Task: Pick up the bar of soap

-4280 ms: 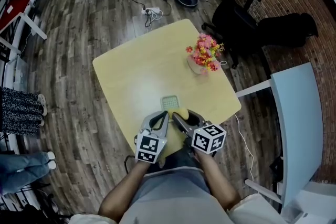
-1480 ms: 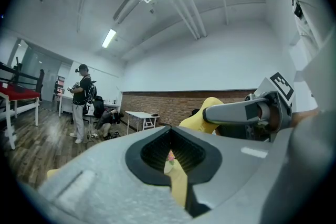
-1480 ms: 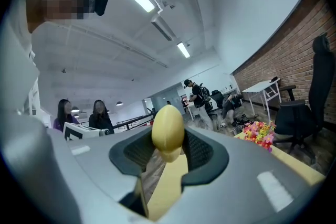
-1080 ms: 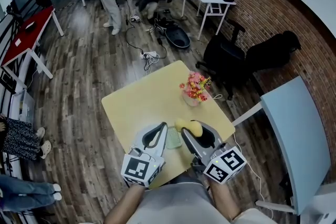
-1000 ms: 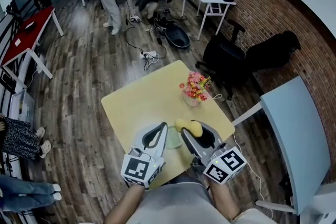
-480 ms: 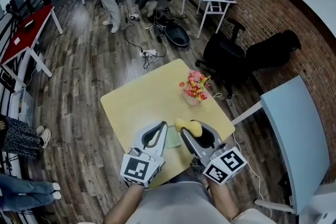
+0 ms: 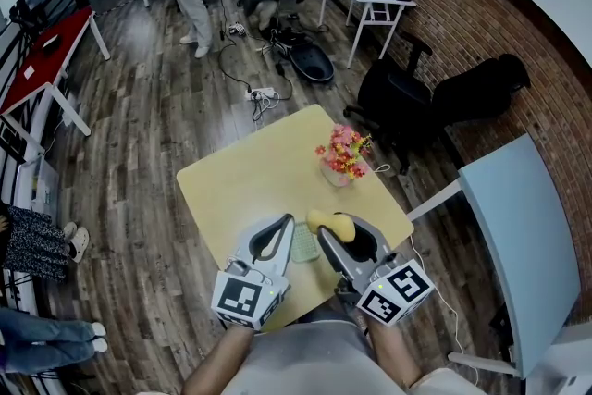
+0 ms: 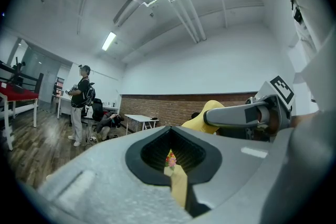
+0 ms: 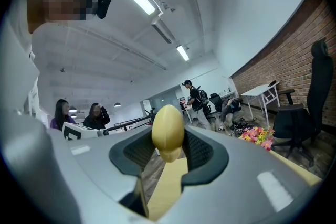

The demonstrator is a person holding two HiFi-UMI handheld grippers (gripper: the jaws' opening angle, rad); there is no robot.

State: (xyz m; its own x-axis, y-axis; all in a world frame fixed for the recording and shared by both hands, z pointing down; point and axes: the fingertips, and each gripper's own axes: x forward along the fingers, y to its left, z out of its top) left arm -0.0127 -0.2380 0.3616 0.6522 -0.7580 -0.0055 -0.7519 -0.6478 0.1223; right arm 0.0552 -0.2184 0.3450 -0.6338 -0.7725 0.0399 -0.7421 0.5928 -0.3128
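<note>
Yellow, egg-shaped bar of soap (image 7: pixel 330 223) sits right at the tip of our right claw (image 7: pixel 327 234) in the head view, up off the pale wooden table (image 7: pixel 240 180). The left claw (image 7: pixel 287 228) hangs just beside it.

Left gripper view: that claw's jaws are together with nothing in them, soap off to its right.

Right gripper view: jaws clamped on the soap's lower half, long axis standing up out of the claw. Looks picked up to us.

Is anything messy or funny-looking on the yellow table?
Nothing stands out. The flowers stand upright on the table, the green dish lies flat, and the yellow soap is clamped in the right hand-held gripper, off the table.
</note>
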